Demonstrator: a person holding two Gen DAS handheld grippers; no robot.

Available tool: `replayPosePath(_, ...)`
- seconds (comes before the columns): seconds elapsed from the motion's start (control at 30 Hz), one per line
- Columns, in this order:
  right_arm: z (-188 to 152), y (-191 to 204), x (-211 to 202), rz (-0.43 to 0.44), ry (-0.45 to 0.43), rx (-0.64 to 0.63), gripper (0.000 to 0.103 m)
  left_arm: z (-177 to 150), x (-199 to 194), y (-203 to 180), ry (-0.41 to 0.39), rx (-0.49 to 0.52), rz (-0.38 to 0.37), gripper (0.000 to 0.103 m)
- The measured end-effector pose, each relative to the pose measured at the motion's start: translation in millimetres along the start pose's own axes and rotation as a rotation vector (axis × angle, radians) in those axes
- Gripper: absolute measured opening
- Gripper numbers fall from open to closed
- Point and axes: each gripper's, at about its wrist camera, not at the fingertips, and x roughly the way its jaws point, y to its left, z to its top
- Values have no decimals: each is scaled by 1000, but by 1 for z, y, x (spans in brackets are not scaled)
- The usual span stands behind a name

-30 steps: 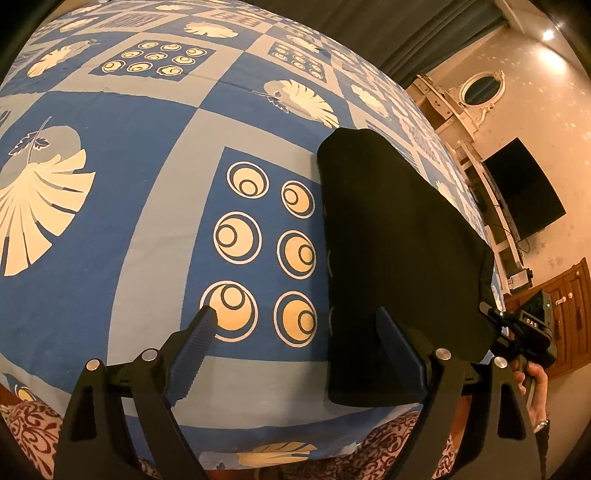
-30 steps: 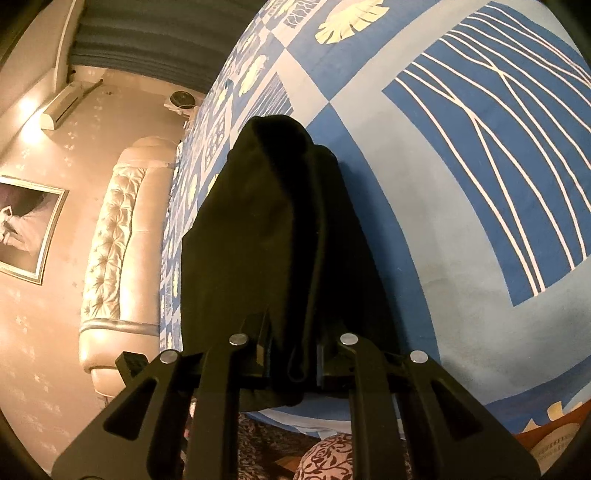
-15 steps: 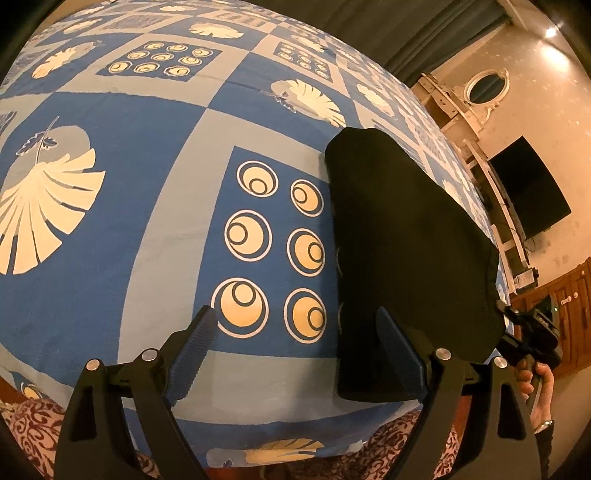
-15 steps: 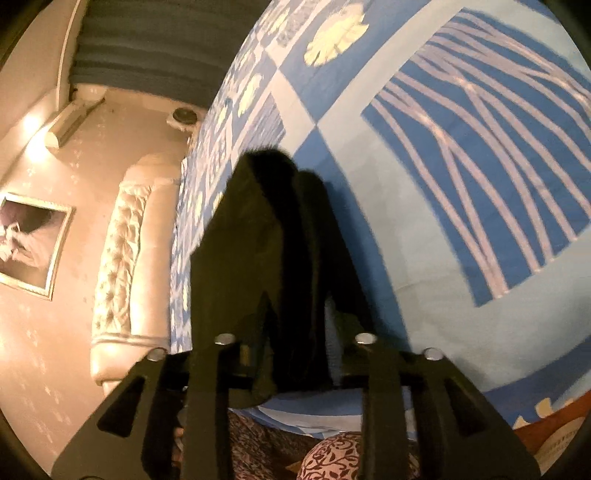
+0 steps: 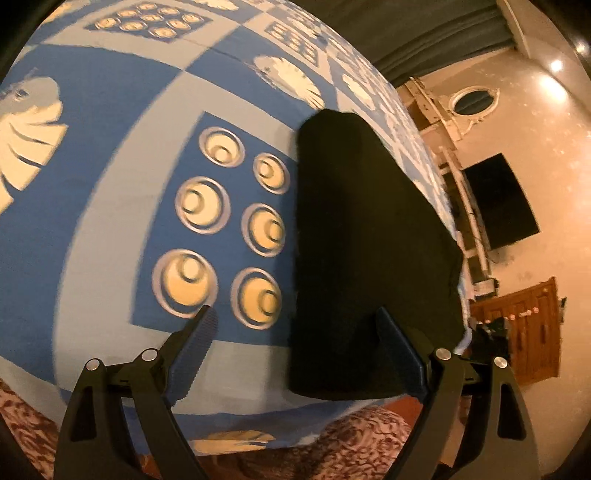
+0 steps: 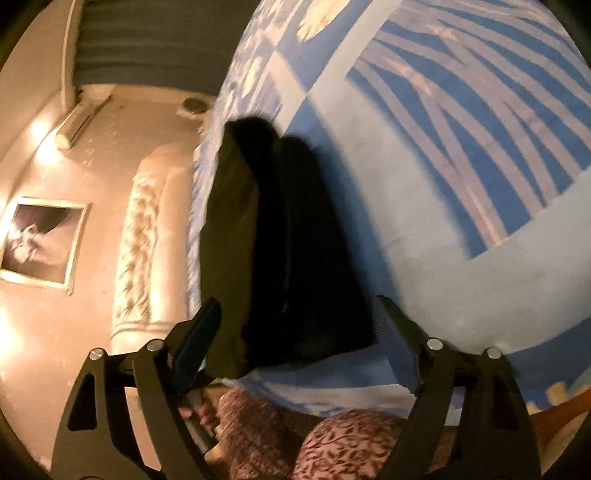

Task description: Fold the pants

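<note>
right gripper (image 6: 297, 325): jaws opening, already wide. near end of the pants (image 6: 280, 258) sits between the fingers, but neither pad presses on it; gaps show both sides. left finger (image 6: 195, 343) ribbed, dark blue, just beside the olive-lit edge of the cloth. right finger (image 6: 391, 332) over pale blue bedspread (image 6: 443, 206), close to the cloth's right edge. frame blurred.

left gripper (image 5: 291, 343): jaws wide, nothing gripped. left finger (image 5: 195, 343) over bare bedspread (image 5: 110, 184), near the lowest circle motifs. right finger (image 5: 395, 350) overlaps the near end of the pants (image 5: 369, 240) in view; contact cannot be told.

pants: black, folded into a long narrow bundle, lying flat on the bed, near end close to the bed's front edge, far end pointing away across the bed. in right wrist view two layers or ridges show along its length, left part lit olive, right part near black.

surroundings: bedspread blue w/ pale bands, cream circle block just left of the pants, leaf prints farther out, striped block to the right in right wrist view. patterned maroon fabric (image 6: 332, 435) below the bed edge. a hand (image 6: 203, 406) on a grip handle shows under the right gripper's left finger. room beyond: tufted headboard (image 6: 140, 251), framed picture (image 6: 40, 243), wall ac unit (image 6: 81, 122), dark screen (image 5: 498, 203), oval mirror (image 5: 474, 101), wooden cabinet (image 5: 524, 332), dark curtain (image 5: 424, 33).
</note>
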Motion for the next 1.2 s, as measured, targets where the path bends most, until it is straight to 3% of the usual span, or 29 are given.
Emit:
replayPosePath(0.23, -5, 6, 10, -17, 29, -55, 83, -5, 14, 1, 19, -102, -130, 86)
replayPosePath(0.33, -6, 8, 12, -46, 31, -72, 70, -10, 21, -10, 48, -43, -162, 86)
replayPosePath(0.4, -7, 9, 15, -59, 31, -75, 62, -15, 26, -19, 53, 4, -148, 85)
replayPosePath(0.5, -6, 4, 12, -53, 33, -74, 53, -16, 28, -23, 42, 45, -102, 70)
replayPosePath(0.67, -7, 0, 13, -24, 38, -84, 40, -15, 23, -19, 29, 69, -105, 52)
replayPosePath(0.83, -4, -1, 13, 2, 30, -80, 38, -16, 20, -33, -4, 148, -52, 45)
replayPosePath(1.2, -4, 4, 18, -3, 19, -87, 38, -18, 14, -33, -11, 155, -15, 40)
